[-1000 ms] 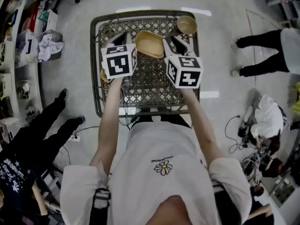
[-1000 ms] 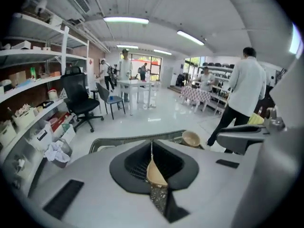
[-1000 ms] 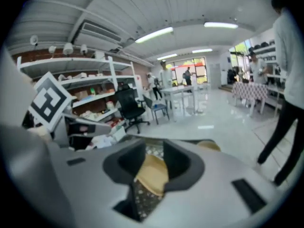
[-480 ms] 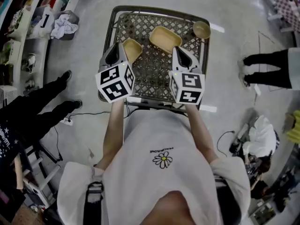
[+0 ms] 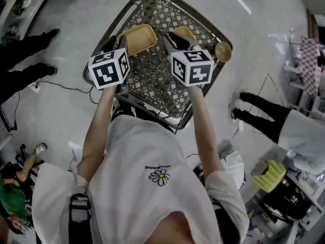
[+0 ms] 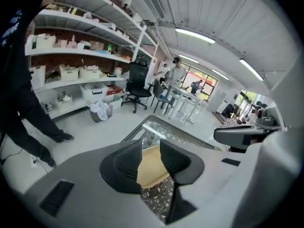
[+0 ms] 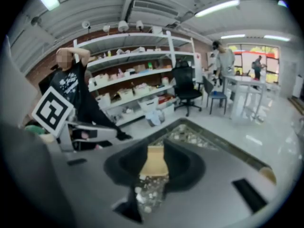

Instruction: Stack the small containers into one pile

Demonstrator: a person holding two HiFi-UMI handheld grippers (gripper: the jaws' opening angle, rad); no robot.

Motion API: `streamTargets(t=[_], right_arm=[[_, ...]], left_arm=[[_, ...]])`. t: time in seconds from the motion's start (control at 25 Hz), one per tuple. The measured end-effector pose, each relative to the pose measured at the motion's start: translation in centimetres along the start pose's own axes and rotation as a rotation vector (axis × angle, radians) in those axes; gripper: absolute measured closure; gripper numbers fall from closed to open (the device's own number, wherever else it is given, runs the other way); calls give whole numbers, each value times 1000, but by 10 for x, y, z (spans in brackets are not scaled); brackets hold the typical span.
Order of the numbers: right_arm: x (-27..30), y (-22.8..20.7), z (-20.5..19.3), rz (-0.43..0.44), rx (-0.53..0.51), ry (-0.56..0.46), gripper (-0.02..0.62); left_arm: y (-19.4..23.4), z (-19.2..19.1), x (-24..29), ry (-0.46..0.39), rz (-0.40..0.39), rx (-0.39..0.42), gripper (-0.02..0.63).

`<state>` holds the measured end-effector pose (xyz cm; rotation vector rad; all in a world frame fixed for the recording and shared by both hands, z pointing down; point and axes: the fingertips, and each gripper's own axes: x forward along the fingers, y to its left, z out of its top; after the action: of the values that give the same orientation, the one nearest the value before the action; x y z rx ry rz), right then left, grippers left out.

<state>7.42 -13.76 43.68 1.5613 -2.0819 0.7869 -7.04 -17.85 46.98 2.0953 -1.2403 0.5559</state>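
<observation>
Two tan rectangular containers sit on the metal lattice table [image 5: 152, 80]: one [image 5: 137, 38] at the far left, the other [image 5: 187, 33] half hidden behind my right gripper [image 5: 175, 37]. A small round bowl [image 5: 222, 51] stands at the table's right edge. My left gripper [image 5: 114, 41] hovers just left of the left container. Both grippers' jaws have just been opening and nothing is pinched in either. In the left gripper view the left gripper [image 6: 151, 146] frames a tan container [image 6: 151, 169] lying beyond it. In the right gripper view the right gripper [image 7: 155, 151] frames a tan container [image 7: 154, 163].
Bare grey floor surrounds the table. A cable [image 5: 61, 89] runs over the floor at the left. People stand at the left [image 5: 20, 60] and right [image 5: 264, 118]. Shelving [image 6: 71, 70] and an office chair [image 6: 137, 80] stand further off.
The head view has swung, so the table now lies tilted in it. Both grippers have shifted sideways over the table; the right one now covers part of the middle container.
</observation>
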Motion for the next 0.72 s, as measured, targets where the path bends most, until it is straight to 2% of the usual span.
streamTargets(t=[0.04,0.12,0.32,0.56,0.72], right_arm=[[14,1,-8,32,-14,51,480],[45,1,-28,68,-23,142,468],[115,-22,-75,17,-41,314,468],[144,-39,-88,-3,-14,386,468],[153,-43,-99,0,21,426,468]], left_arm=[[9,-13,5,19,22,-34,468],[26,-39,17,58,62,-89,467],[57,-80,49,144,108,-207,474],[62,-107,67,230,155,-280,511],[58,-120,75,270,138,-325,514]])
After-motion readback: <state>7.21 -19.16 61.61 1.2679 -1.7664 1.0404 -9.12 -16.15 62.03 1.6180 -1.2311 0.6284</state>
